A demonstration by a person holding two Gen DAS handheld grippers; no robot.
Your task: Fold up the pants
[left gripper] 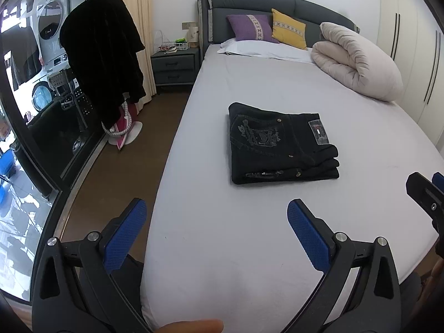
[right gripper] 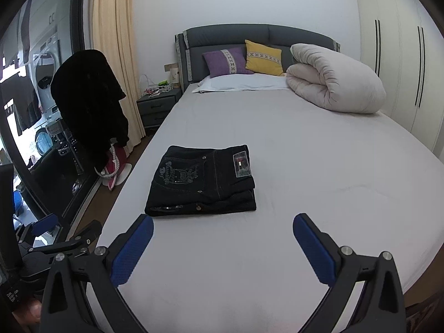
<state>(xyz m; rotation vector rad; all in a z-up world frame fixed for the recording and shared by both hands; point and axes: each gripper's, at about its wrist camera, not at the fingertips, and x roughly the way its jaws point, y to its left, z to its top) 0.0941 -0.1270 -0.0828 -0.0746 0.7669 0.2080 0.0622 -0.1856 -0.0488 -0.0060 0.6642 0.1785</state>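
Note:
Black jeans [left gripper: 280, 149] lie folded into a compact stack on the grey bed sheet [left gripper: 249, 236], embroidered back pocket and waistband patch facing up. The same pants [right gripper: 202, 181] appear left of centre in the right wrist view. My left gripper [left gripper: 216, 215] hovers open above the near part of the bed, short of the pants, holding nothing. My right gripper [right gripper: 223, 229] is also open and empty, just in front of the stack's near edge. The right gripper's black fingers [left gripper: 424, 194] show at the right edge of the left wrist view.
A rolled beige duvet [right gripper: 333, 83] sits at the far right of the bed, with purple [right gripper: 224, 61] and yellow [right gripper: 263, 57] cushions at the headboard. A dark coat [left gripper: 102, 52] hangs left of the bed above a pink iron [left gripper: 125, 125]. A wardrobe [right gripper: 399, 63] stands on the right.

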